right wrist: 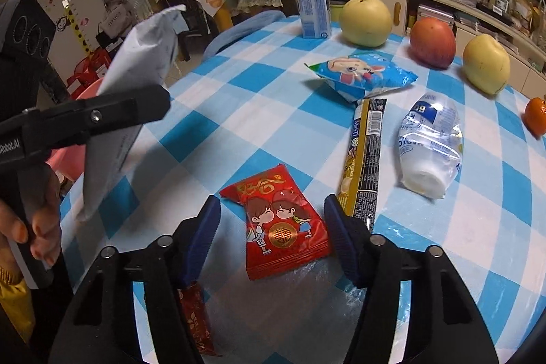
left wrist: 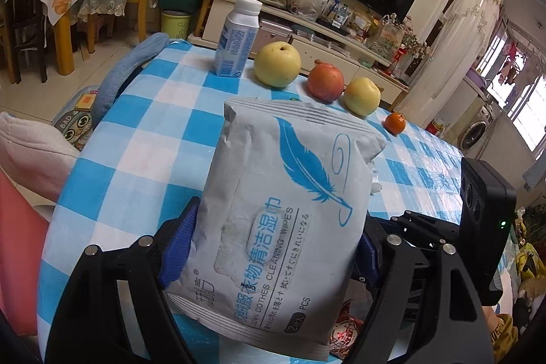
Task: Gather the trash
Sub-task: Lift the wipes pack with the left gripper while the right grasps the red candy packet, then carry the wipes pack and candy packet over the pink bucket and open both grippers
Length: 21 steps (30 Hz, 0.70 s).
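While the left claw (left wrist: 273, 248) is pinching the wipes pack (left wrist: 286, 200) clear of the worktop (right wrist: 211, 111), the right claw (right wrist: 271, 227) is standing spread, straddling the red wrapper (right wrist: 283, 224) without pressing it. Risk: this flat, slick wrapper is likely sliding under the pads (right wrist: 204, 234), or the checked cloth is bunching into the grip.

Even indoor light, daylight glaring through the window (left wrist: 527, 111), strong fisheye bending, dark corners
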Each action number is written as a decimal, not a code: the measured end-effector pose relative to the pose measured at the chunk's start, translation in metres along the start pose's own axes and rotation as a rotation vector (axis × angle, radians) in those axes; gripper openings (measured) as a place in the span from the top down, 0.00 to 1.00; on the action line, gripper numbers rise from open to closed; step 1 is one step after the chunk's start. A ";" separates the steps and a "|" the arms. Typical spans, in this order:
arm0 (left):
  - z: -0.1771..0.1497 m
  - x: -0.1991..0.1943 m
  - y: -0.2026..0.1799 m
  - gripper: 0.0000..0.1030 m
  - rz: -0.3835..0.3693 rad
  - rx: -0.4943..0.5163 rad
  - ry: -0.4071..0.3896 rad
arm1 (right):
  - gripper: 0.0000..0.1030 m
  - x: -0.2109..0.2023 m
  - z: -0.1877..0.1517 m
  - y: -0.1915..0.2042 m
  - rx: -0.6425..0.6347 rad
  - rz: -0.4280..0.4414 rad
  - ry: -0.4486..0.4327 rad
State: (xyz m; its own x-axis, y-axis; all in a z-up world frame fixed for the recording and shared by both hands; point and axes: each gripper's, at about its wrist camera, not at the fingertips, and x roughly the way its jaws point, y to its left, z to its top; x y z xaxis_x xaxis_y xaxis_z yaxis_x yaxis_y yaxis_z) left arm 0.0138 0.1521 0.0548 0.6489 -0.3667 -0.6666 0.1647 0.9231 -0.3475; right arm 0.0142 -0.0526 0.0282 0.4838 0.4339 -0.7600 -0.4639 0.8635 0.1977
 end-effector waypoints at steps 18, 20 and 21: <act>0.004 -0.015 0.018 0.23 0.007 -0.043 -0.023 | 0.62 0.009 0.006 0.003 0.009 -0.062 -0.006; 0.004 -0.019 0.020 0.23 0.004 -0.047 -0.032 | 0.63 0.005 0.008 0.002 0.032 -0.064 -0.024; 0.004 -0.021 0.020 0.23 0.006 -0.049 -0.037 | 0.63 0.003 0.009 0.002 0.040 -0.062 -0.033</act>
State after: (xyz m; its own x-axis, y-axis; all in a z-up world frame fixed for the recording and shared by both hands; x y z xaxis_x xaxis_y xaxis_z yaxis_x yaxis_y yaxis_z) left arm 0.0060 0.1788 0.0644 0.6770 -0.3555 -0.6444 0.1244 0.9183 -0.3758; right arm 0.0215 -0.0469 0.0317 0.5348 0.3872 -0.7511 -0.4028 0.8982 0.1762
